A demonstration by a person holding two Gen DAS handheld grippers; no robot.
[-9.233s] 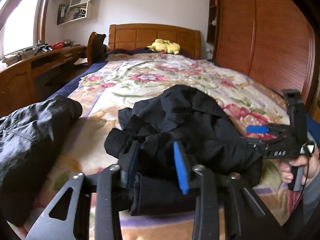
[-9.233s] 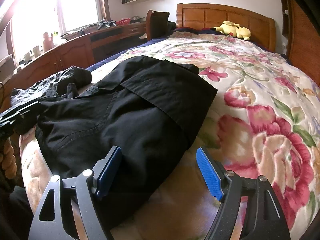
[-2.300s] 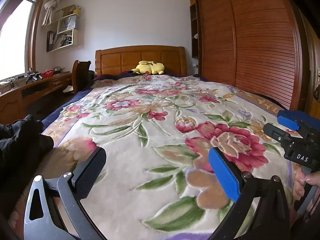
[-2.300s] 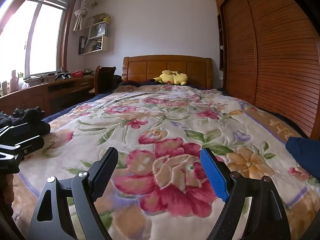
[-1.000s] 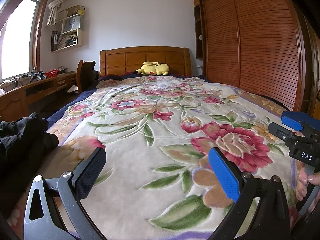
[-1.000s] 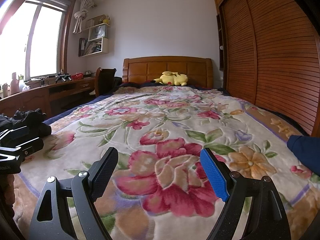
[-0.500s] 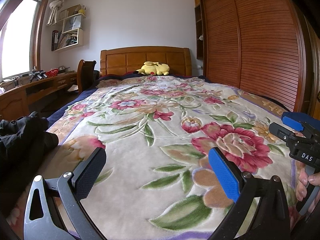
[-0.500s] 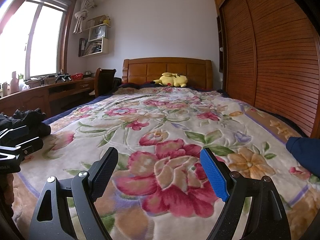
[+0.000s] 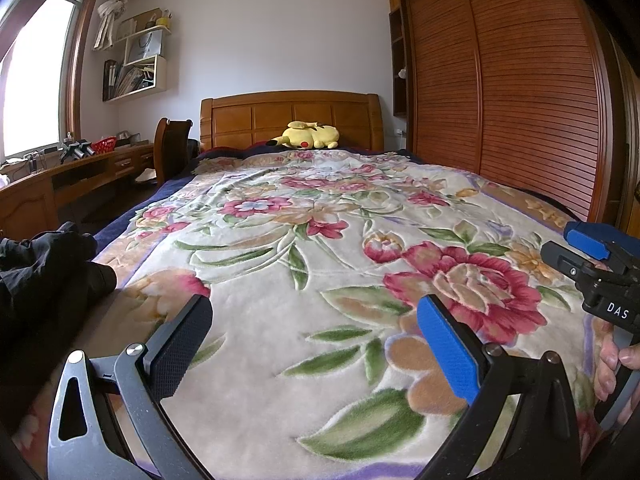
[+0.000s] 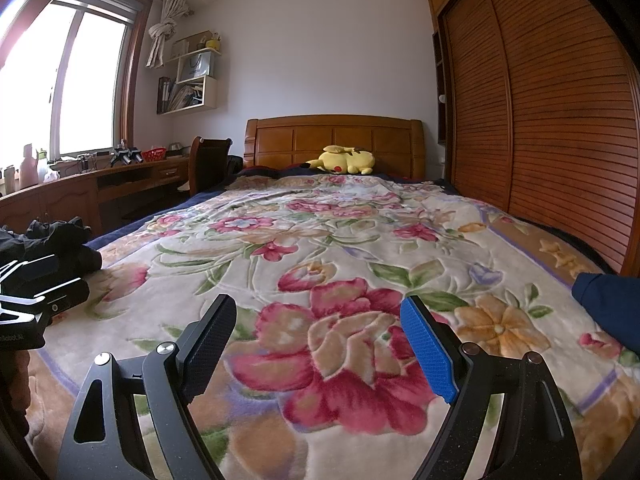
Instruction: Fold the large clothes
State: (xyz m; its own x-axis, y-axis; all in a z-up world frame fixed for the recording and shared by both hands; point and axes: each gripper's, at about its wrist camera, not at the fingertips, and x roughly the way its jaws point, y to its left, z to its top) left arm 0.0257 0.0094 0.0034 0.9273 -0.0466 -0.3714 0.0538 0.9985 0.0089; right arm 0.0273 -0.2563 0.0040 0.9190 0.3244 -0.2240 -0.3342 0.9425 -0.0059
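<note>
Both the left tool [image 9: 314, 330] and right tool [image 10: 318, 328] hover spread and empty over the bare floral bed [image 9: 280, 248], black clothes [image 9: 44, 268] heaped at its left edge, seemingly awaiting another garment.

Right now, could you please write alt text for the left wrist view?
The left claw hangs open and empty over a floral bedspread. Dark clothes lie heaped at the bed's left edge, and the right claw, held in a hand, shows at the right.
</note>
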